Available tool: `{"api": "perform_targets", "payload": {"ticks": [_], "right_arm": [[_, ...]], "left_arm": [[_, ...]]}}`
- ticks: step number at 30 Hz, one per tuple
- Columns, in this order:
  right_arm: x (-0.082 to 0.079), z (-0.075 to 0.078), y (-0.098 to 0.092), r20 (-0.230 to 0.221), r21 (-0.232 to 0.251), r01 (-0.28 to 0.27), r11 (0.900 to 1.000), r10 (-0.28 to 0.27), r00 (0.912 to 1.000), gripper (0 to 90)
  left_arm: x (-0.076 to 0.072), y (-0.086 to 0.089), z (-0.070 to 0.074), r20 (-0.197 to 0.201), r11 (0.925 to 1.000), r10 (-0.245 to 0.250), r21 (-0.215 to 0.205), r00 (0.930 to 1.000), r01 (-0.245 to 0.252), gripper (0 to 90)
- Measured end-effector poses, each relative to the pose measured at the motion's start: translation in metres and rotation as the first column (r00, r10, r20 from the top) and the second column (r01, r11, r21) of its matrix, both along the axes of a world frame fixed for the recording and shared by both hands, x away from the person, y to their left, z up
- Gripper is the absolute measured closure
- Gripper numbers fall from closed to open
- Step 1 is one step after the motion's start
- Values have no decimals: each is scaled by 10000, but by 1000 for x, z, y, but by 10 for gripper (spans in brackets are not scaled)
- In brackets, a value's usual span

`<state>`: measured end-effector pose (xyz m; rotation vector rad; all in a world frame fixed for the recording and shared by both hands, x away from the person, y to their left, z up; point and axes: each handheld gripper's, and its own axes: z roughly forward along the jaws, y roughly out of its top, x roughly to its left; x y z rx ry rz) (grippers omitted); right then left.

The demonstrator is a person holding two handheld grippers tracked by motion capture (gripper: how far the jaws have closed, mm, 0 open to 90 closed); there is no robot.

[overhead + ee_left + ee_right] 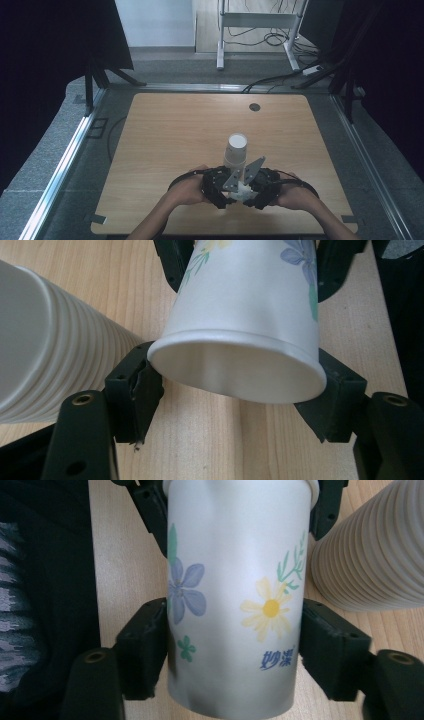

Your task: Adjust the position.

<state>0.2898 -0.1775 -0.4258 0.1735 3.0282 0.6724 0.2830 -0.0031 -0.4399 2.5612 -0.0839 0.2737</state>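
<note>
Cup, paper, flower-printed [235, 595]: light, thin-walled, easily crushed; you grip best low on the body with gentle pressure. Location: above the bench [165, 130], just beside the ribbed cup stack [236, 150]. Left tool [240, 390] clasps its rim; right tool [235, 645] clasps its mid-body.

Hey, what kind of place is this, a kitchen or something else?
Probably a lab or recording workspace, not a kitchen: a bare wooden table, dark curtains hung around it, and loose cables on the floor behind.
</note>
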Motion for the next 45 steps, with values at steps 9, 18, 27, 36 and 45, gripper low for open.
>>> {"api": "perform_targets", "payload": {"ticks": [9, 18, 27, 36, 45], "right_arm": [[1, 1, -5, -155, 365, 194, 9991, -189, 9997, 358], [-1, 3, -10, -119, 888, 279, 9957, -270, 9996, 361], [-2, 4, -20, -219, 1705, 574, 9837, -544, 9983, 360], [-5, -2, -30, -230, 2923, 890, 9522, -860, 9960, 360], [-8, -5, -39, -160, 3971, 1037, 9119, -1061, 9942, 361]], "left_arm": [[2, 2, 0, -312, 9991, 131, -390, 9994, -144, 249], [6, 11, 4, -902, 9909, 388, -1248, 9952, -500, 148], [9, 23, 8, -1599, 9689, 417, -2343, 9863, -790, 137], [12, 31, 11, -2164, 9402, 324, -3246, 9758, -1032, 128], [14, 36, 14, -2625, 9141, 200, -3860, 9647, -1240, 128]]}}
